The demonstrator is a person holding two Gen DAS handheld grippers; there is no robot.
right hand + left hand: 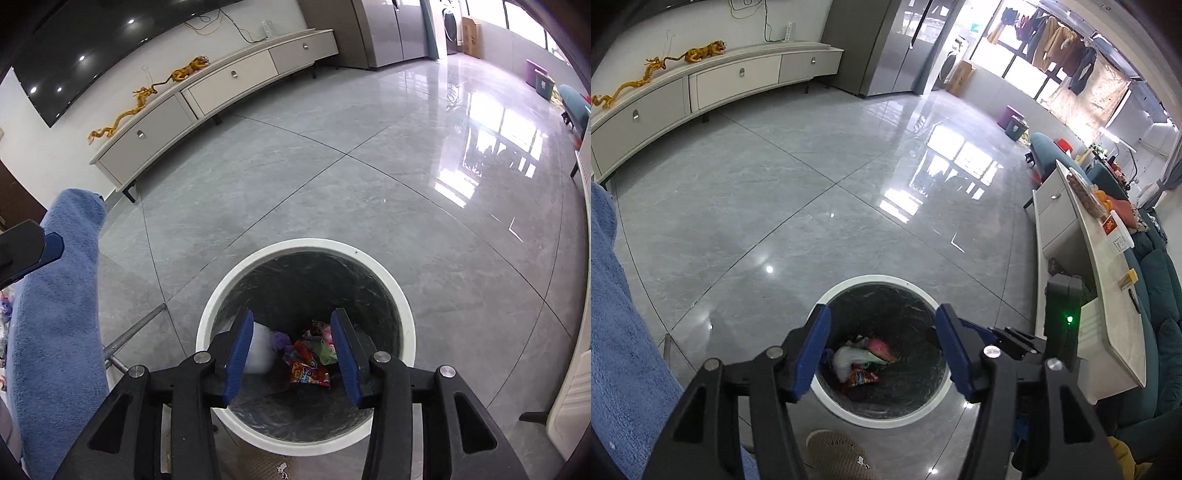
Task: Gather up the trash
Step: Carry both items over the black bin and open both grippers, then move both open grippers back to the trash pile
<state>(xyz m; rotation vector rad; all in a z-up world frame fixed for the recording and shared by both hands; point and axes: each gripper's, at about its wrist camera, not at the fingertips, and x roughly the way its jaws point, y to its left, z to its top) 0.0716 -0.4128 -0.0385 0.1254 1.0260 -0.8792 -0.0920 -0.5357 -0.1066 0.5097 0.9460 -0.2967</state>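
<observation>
Right wrist view: right claw (pixel 291 356) points steeply down over the white-rimmed trash bin (pixel 236 291), jaws apart with nothing pressed between the blue pads. Trash lies at the bin bottom, below and beyond the tips: a whitish crumpled piece (pixel 260 350) just inside the left pad, a red snack wrapper (pixel 308 373) roughly centred between the pads, green and pink scraps nearer the right pad.

Left wrist view: left claw (pixel 882 349) is likewise spread wide and empty, above the same bin; the wrappers (pixel 862 376) sit below, nearer its left pad.

Handling judgement: contents look light, thin and crinkly, soft enough to crush, foil wrapper likely slippery. Any further piece is best pinched across a bunched fold, not a flat face. Bin liner (pixel 332 280) appears thin and could snag or tear.

Both claws hover over the opening; whether either touches the rim cannot be told.
</observation>
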